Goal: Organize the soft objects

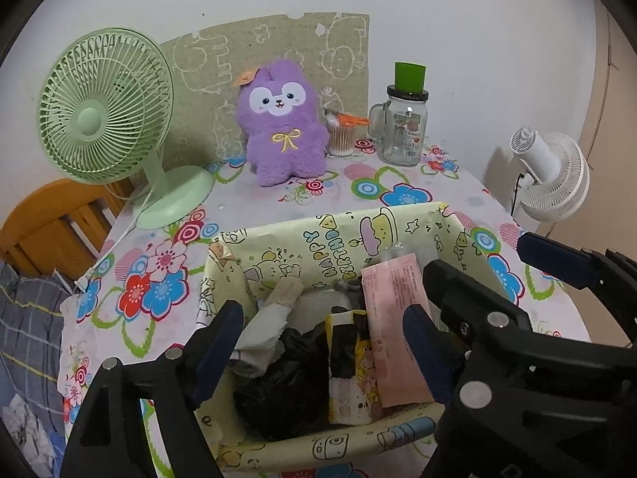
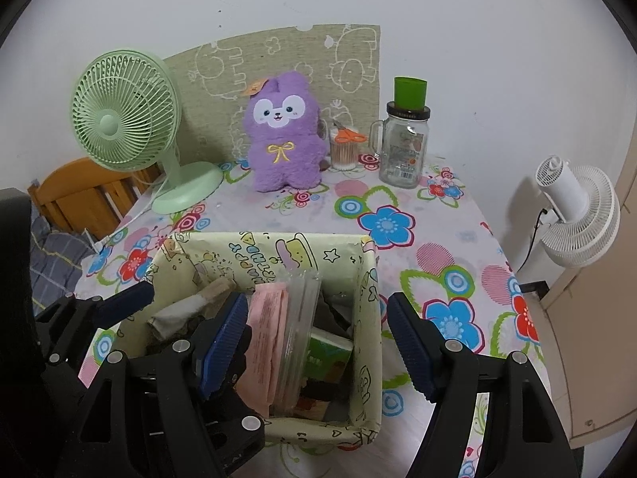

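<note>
A purple plush toy (image 1: 283, 127) sits upright at the back of the flowered table, also in the right wrist view (image 2: 284, 137). A pale yellow cartoon-print box (image 1: 310, 235) stands near me, filled with a pink packet (image 1: 398, 306), a black bag (image 1: 286, 386) and other packs; it also shows in the right wrist view (image 2: 366, 318). My left gripper (image 1: 322, 342) is open and empty over the box. My right gripper (image 2: 314, 342) is open and empty, its jaws astride the box's right wall.
A green desk fan (image 1: 107, 115) stands at the back left. A glass jar with a green cap (image 1: 402, 119) and a cup of cotton swabs with orange scissors (image 1: 342, 135) stand at the back right. A white fan (image 1: 553, 175) stands beyond the table. A wooden chair (image 1: 51, 227) is left.
</note>
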